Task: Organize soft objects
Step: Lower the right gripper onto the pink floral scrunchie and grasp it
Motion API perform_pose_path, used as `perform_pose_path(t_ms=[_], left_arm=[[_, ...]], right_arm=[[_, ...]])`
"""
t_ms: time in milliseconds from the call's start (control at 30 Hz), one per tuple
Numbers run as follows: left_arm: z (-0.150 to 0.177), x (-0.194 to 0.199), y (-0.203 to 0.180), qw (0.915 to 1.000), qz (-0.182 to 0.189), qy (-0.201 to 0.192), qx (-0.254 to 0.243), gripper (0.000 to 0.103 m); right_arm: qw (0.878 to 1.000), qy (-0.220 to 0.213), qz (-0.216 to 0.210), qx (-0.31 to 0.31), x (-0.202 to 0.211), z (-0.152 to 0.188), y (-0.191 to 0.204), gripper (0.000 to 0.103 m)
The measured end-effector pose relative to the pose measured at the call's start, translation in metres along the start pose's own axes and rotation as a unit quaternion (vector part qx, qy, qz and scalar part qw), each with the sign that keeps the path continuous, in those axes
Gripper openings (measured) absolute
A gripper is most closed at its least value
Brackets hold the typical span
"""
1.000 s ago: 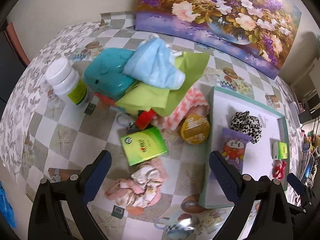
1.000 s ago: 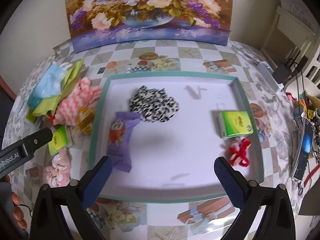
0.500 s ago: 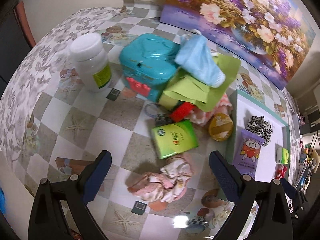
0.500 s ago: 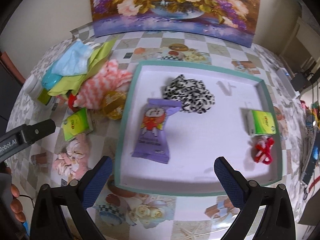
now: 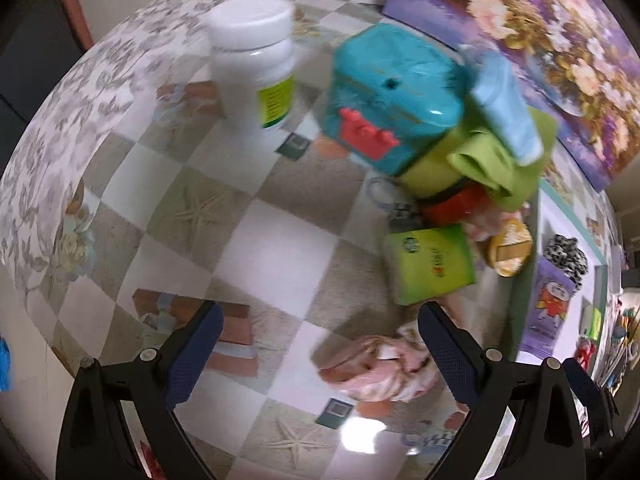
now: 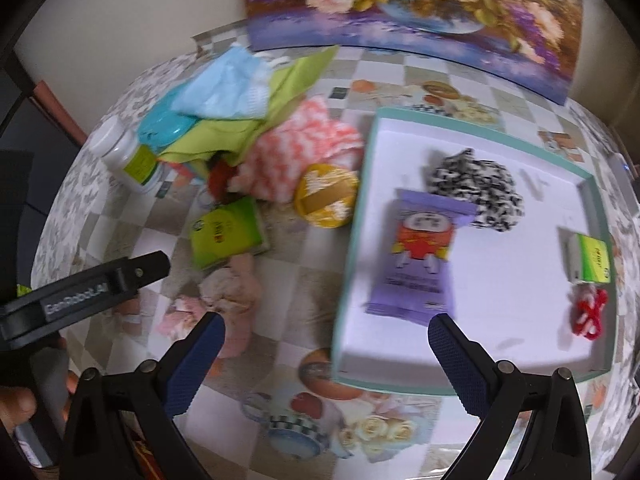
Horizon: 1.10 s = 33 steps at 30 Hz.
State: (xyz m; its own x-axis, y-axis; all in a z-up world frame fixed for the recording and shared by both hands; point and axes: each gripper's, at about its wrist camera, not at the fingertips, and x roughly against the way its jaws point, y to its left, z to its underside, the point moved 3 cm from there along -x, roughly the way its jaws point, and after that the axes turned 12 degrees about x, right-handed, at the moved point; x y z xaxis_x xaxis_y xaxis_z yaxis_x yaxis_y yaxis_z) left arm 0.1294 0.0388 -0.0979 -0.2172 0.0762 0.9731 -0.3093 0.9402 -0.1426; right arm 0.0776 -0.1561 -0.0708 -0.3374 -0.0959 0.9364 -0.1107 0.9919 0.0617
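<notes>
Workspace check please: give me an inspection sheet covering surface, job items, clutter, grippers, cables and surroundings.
Surface: table under a checkered, patterned cloth.
Job's things: tray holds a black-and-white scrunchie, purple snack pack, small green box and red yarn bow. Pink scrunchie, coral cloth, green cloth and blue mask lie outside it.
Clutter: white bottle, teal case, green tissue pack, yellow round tin.
Grippers: left gripper open, empty, above the pink scrunchie; right gripper open, empty, at the tray's near edge.
Cables: nothing clear seen.
Surroundings: floral painting leaning against the wall.
</notes>
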Motion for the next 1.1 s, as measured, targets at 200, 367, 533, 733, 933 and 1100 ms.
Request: perform_pose_path(t_ms=[200, 367, 533, 733, 933, 1100], left_arm=[[-0.005, -0.002, 0.023, 0.9996, -0.007, -0.002, 0.028, 0.098], [-0.005, -0.007, 0.039, 0.9992, -0.011, 0.005, 0.037, 0.098], [-0.004, -0.009, 0.053, 0.9989, -0.007, 0.006, 0.047, 0.098], [-0.009, -0.016, 0.073, 0.9988, -0.007, 0.01, 0.048, 0.098], [-0.013, -0.015, 0.071, 0.9988, -0.012, 0.007, 0.048, 0.098], [-0.015, -0.015, 0.073, 0.9986, -0.014, 0.009, 0.05, 0.098]], right_arm=[[0.999, 0.013, -0.01, 0.028, -0.01, -0.006, 0.027, 0.103], [0.998, 0.019, -0.016, 0.053, -0.015, -0.009, 0.047, 0.103], [0.997, 0.03, -0.022, 0.075, -0.025, -0.009, 0.064, 0.103], [0.995, 0.044, -0.021, 0.087, -0.037, -0.01, 0.074, 0.103], [0.994, 0.058, -0.025, 0.091, -0.051, -0.009, 0.08, 0.103], [0.992, 0.058, -0.021, 0.108, -0.056, -0.009, 0.089, 0.103]])
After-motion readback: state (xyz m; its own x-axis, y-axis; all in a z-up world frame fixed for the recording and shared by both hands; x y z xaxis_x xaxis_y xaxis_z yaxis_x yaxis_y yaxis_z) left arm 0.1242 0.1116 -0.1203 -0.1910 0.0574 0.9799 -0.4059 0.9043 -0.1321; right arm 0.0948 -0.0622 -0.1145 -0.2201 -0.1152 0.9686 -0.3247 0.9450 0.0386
